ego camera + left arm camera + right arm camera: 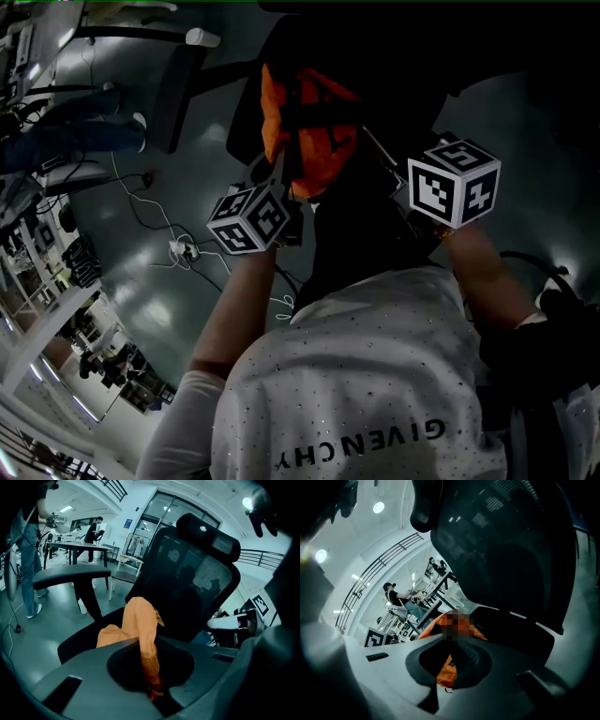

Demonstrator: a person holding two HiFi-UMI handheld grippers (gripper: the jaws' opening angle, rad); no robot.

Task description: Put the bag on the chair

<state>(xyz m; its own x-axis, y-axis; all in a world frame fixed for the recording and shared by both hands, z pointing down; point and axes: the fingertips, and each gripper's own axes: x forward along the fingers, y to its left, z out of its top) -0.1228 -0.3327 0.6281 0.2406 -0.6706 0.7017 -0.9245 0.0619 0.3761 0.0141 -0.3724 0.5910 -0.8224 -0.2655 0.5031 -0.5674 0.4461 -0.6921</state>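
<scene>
- Your left gripper (152, 690): jaws closed on an orange fold of the bag (136, 625).
- Your right gripper (451, 679): jaws clamped on the bag's orange-and-black fabric.
- Bag: hangs from both your grippers over the seat of the chair (197, 573), in front of its backrest. You cannot tell whether it touches the seat.

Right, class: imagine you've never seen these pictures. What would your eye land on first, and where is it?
The bright orange bag, the only strong colour, hangs top centre in the head view, over the black chair. The left gripper and right gripper each pinch its cloth. Their black-and-white cubes stand out just below the bag.
</scene>
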